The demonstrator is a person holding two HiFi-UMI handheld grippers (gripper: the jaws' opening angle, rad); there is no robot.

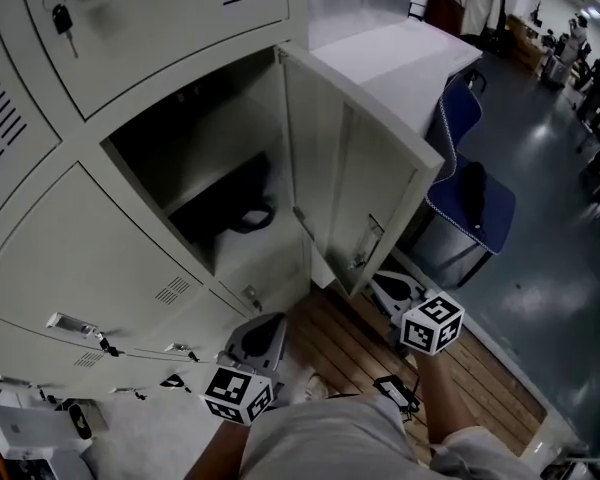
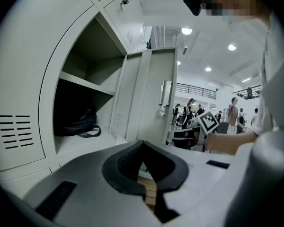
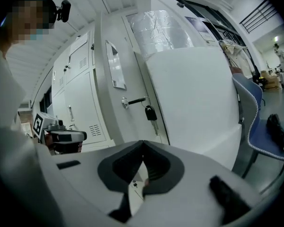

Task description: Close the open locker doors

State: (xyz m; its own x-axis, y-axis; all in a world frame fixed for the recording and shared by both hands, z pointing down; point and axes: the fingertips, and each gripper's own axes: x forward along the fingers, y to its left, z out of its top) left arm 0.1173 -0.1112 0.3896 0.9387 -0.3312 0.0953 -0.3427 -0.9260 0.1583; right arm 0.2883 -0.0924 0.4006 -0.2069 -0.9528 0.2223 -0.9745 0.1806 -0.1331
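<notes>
Lockers: a pale grey metal locker bank is filling the left side, and most of its doors are lying shut.
Open door: one pale grey metal locker door is standing swung wide out, hinged at the right edge of its compartment. It is showing its inner face to the left gripper view and its outer face, with a lever handle, to the right gripper view.
Key: a black-headed key is hanging from the lock on the door's outer face.
Compartment: a black soft bag is lying on the compartment floor, under an inner shelf and toward the back.
Left hand-held gripper: it is hovering low in front of the lockers, below the open compartment. Its jaws are pressing together with nothing between them.
Right hand-held gripper: it is hovering just beside the door's lower outer corner. Its jaws are likewise pressing together on nothing.
Chair: a blue padded chair is standing on the grey floor to the right of the door.
Floor: brown wooden planks are running beneath both grippers.
</notes>
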